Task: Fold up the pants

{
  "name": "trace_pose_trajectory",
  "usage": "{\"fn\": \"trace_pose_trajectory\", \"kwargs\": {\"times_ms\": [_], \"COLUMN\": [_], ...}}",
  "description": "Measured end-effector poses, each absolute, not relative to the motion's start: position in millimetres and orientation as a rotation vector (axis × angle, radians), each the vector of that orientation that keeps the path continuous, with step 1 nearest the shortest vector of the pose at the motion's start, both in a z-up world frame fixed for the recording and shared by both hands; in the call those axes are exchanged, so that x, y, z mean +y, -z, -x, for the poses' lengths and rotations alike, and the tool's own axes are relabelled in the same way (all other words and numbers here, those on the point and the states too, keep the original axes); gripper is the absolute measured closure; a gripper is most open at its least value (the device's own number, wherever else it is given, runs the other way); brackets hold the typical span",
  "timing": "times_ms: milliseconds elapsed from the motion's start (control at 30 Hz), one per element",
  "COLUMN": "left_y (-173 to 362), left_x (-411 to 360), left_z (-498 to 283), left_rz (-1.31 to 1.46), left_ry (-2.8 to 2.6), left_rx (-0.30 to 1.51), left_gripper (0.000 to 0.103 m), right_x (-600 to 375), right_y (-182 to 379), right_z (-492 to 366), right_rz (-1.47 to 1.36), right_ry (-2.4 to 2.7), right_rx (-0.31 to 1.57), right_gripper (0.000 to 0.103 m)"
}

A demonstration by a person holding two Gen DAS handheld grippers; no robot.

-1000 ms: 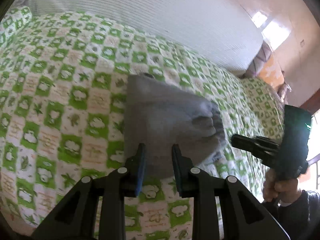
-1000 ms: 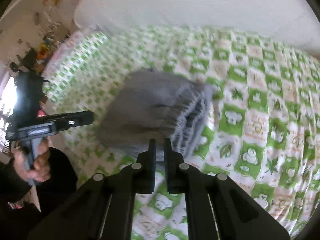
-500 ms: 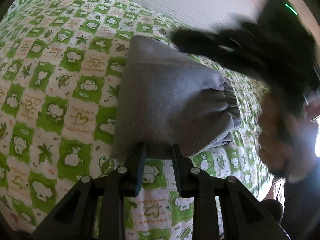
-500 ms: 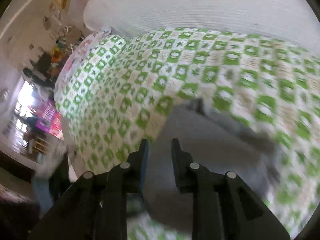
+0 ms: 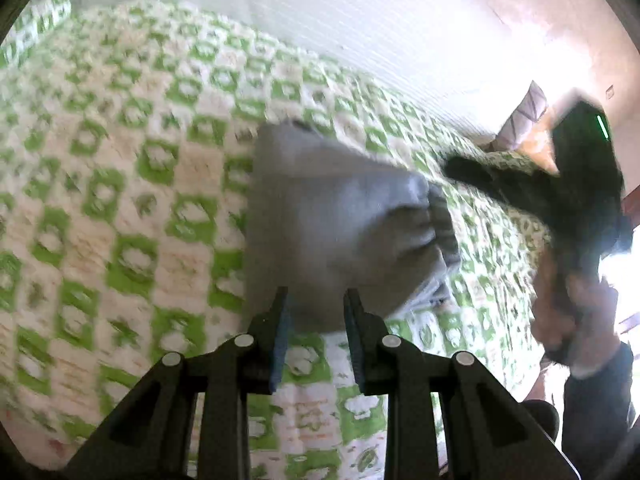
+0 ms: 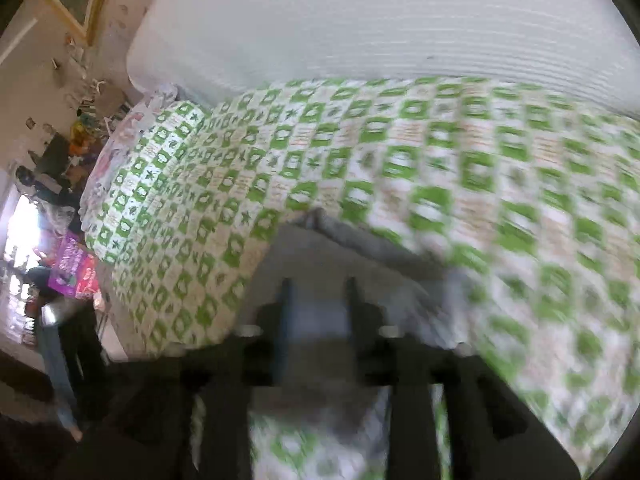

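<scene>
The grey pants [image 5: 336,220] lie folded into a compact bundle on the green-and-white checked bedspread [image 5: 120,200], elastic waistband to the right. My left gripper [image 5: 316,308] is open and empty, just in front of the bundle's near edge. In the left wrist view my right gripper [image 5: 460,168] shows blurred at the right, held in a hand, off the bundle's right side. In the blurred right wrist view the right gripper [image 6: 316,300] is open and empty over the pants [image 6: 320,256].
A white ribbed headboard or cushion [image 5: 320,20] runs behind the bed. The bed's edge [image 6: 120,280] drops to the floor at the left, with clutter and a purple item [image 6: 74,268] beyond. A striped pillow [image 5: 524,116] lies at the far right.
My right gripper opened, swept across above the bundle and has drawn back to its right side. My left gripper stayed open and pulled back a little from the pants.
</scene>
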State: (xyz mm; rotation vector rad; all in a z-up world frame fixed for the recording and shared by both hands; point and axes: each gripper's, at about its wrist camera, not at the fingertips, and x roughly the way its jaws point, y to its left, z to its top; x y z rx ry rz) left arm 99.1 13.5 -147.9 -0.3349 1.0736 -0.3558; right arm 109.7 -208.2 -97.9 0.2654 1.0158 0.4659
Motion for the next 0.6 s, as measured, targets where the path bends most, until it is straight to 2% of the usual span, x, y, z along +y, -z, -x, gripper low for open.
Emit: {"fn": "trace_pose_trajectory", "kwargs": {"times_ms": [33, 133, 467, 533, 600], "left_y": [143.6, 133.7, 136.9, 139.5, 142.0], "left_x": [16.5, 27.4, 24.6, 24.7, 23.9], "left_z": [-101.5, -110.7, -134.8, -134.1, -134.2], "left_rz": [0.336, 0.336, 0.226, 0.218, 0.203], "left_ry": [0.352, 0.347, 0.332, 0.331, 0.324], "left_rx": [1.070, 1.047, 1.048, 1.048, 1.046], "left_gripper": [0.064, 0.054, 0.052, 0.048, 0.048], "right_x": [-221.5, -243.6, -243.2, -239.5, -238.9], "right_y": [96.7, 101.5, 119.6, 125.8, 128.6], "right_z": [-99.2, -74.8, -57.8, -61.0, -61.7], "right_rz": [-0.271, -0.302, -0.373, -0.396, -0.397], "right_ry": [-0.437, -0.362, -0.326, -0.338, -0.338], "right_rx": [1.000, 0.977, 0.970, 0.986, 0.994], "right_gripper": [0.041, 0.040, 0.040, 0.040, 0.040]}}
